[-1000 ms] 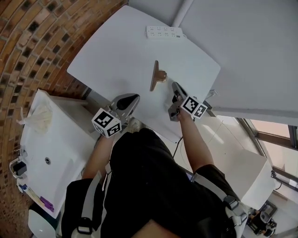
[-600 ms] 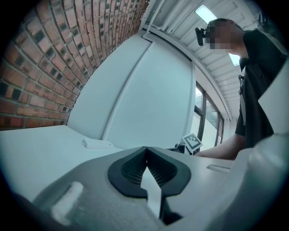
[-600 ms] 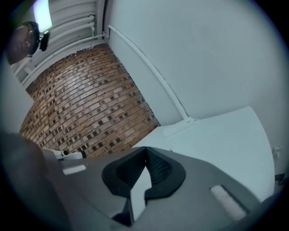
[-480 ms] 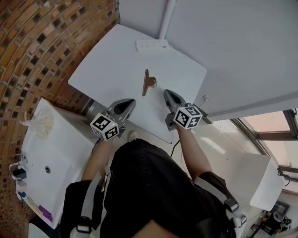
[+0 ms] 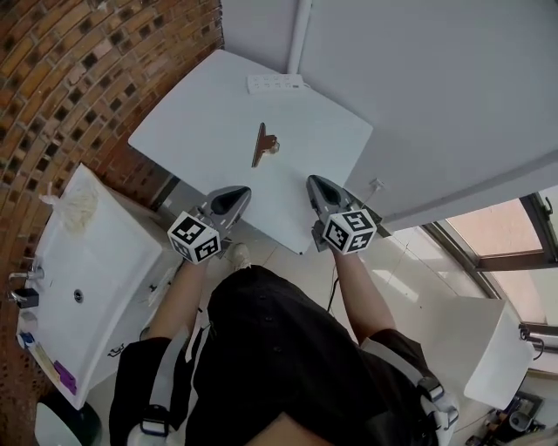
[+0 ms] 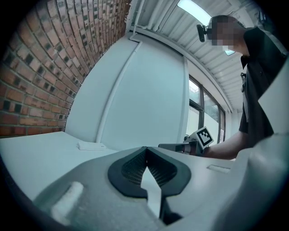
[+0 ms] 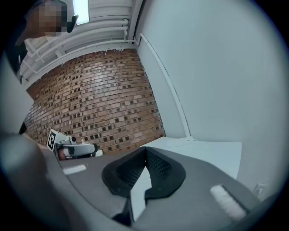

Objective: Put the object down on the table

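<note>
Your black short-sleeved shirt [image 5: 279, 348] carries grey straps [image 5: 410, 370]; your left gripper [image 5: 237, 192] and right gripper [image 5: 313, 182] are grey (black-and-white marker cubes [image 5: 193, 237]).

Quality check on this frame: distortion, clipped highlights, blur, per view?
Head view: sharp, edges barrel-bent; glass window pane at right washed out, flat brown clip on the white table clear. Left gripper view: fisheye, black corners, glare from the ceiling light strip. Right gripper view: same vignette, red brick wall bows, ceiling tube lamp clipped.
</note>
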`<action>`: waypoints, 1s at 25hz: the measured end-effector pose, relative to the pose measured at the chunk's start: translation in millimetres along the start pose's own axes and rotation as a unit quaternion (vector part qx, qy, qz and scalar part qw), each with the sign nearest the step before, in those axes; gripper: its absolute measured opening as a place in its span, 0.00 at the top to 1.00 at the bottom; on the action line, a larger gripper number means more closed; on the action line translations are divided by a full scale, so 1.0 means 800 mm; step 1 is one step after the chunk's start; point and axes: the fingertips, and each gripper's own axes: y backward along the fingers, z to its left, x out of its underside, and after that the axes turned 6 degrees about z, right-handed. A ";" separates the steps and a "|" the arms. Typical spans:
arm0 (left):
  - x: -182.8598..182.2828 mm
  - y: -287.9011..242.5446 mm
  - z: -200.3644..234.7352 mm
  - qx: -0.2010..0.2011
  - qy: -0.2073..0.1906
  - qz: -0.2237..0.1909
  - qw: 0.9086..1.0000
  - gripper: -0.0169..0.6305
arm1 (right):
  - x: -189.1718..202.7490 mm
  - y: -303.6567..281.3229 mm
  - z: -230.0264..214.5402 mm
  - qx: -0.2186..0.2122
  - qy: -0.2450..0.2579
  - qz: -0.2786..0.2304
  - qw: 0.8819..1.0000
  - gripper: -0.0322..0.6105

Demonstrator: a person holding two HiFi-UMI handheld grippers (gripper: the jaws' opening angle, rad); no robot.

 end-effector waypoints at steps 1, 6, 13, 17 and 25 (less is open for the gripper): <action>0.002 0.006 -0.007 -0.003 -0.001 0.000 1.000 0.97 | 0.001 0.008 0.003 -0.001 0.000 -0.004 1.000 0.95; -0.002 0.025 -0.041 -0.022 -0.016 -0.009 1.000 0.97 | 0.008 0.039 0.016 -0.008 0.004 -0.011 1.000 0.95; 0.008 0.045 -0.092 -0.039 -0.010 -0.023 0.999 0.97 | 0.016 0.092 0.039 -0.024 0.034 -0.015 0.999 0.95; 0.022 0.064 -0.116 -0.049 0.000 -0.024 0.998 0.97 | 0.033 0.119 0.039 -0.014 0.034 -0.010 0.999 0.95; 0.022 0.089 -0.135 -0.062 -0.008 -0.035 0.997 0.97 | 0.027 0.161 0.058 -0.008 0.033 -0.043 0.998 0.95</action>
